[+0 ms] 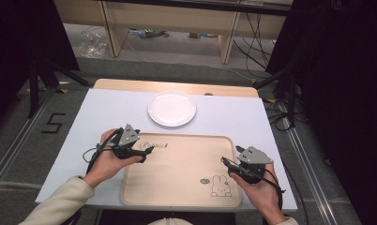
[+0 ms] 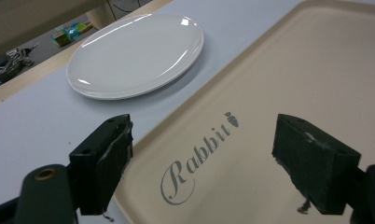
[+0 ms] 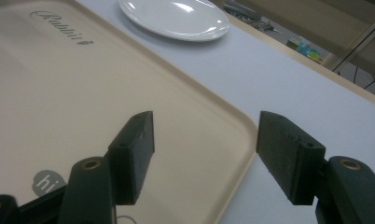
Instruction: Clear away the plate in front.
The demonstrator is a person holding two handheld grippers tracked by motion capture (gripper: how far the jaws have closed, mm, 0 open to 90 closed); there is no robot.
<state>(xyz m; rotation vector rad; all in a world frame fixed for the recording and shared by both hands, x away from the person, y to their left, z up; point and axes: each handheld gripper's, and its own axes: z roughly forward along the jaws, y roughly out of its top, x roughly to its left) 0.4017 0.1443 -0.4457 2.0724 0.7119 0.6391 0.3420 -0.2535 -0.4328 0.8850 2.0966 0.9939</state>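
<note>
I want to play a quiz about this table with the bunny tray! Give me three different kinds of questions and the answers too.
1. True or false: the white plate sits on the rabbit tray.
2. Pick one. The left gripper hangs over which part of the tray? A) the corner with the rabbit drawing B) the edge with the word "Rabbit" C) the middle
3. Fill in: the right gripper has its jaws ____.

Key
1. False. The plate lies on the white table, beyond the tray.
2. B
3. open, with nothing between them.
</note>
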